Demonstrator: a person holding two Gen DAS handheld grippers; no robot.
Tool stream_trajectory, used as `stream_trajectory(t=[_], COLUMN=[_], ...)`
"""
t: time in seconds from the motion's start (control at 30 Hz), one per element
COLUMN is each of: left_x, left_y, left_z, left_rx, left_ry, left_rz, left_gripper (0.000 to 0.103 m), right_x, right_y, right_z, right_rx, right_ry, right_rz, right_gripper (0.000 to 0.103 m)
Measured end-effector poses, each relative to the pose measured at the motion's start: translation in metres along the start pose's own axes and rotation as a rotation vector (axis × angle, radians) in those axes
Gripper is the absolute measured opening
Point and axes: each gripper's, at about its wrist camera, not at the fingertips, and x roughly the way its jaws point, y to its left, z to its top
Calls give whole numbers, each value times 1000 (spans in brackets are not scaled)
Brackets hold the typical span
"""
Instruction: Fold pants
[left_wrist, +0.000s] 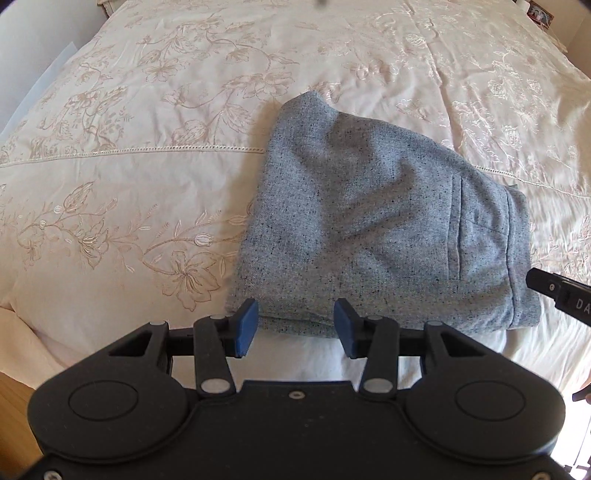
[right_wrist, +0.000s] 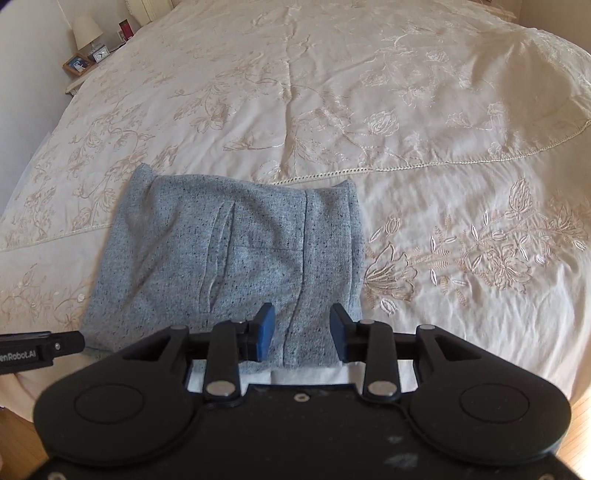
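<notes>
The grey speckled pants (left_wrist: 376, 218) lie folded into a compact stack on the bed, with a pocket slit and waistband on top. They also show in the right wrist view (right_wrist: 229, 258). My left gripper (left_wrist: 295, 328) is open and empty, its blue pads (left_wrist: 246, 325) at the near left edge of the stack. My right gripper (right_wrist: 301, 332) is open and empty over the near right edge, by the waistband. The right gripper's black finger (left_wrist: 554, 291) shows at the stack's right side, and the left gripper's finger (right_wrist: 48, 347) at its left.
A cream bedspread (left_wrist: 166, 129) with floral embroidery covers the bed around the pants. A nightstand (right_wrist: 88, 62) with a lamp, clock and framed picture stands at the far left of the right wrist view. Wooden floor (left_wrist: 14, 406) shows below the bed's near edge.
</notes>
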Motion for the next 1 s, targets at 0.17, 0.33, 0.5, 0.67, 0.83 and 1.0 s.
stream_trajectory(t=[0.17,0.33,0.5,0.67,0.83,1.0], left_x=[7,13,23,46,78,105], left_y=[2,2,6,15,22,26], left_z=[6,14,26,43,57,64], left_rx=[13,25,52,71,121,187], left_ry=[-11,-40,-60,-43,20,33], left_rz=[8,10,-12,-52,-47,-34], left_gripper=[53,53,53,55,55,60], right_x=[34,77,105,115,121,123], right_y=[-14,-30,-48,-69,-75,-80], right_z=[14,27,34,39,45,47], right_rx=[21,14,0,28,21,59], right_ry=[-15,17,68,103,135,154], right_rz=[7,-31,55,149,174,190], right_gripper=[39,41,46,50,50,52])
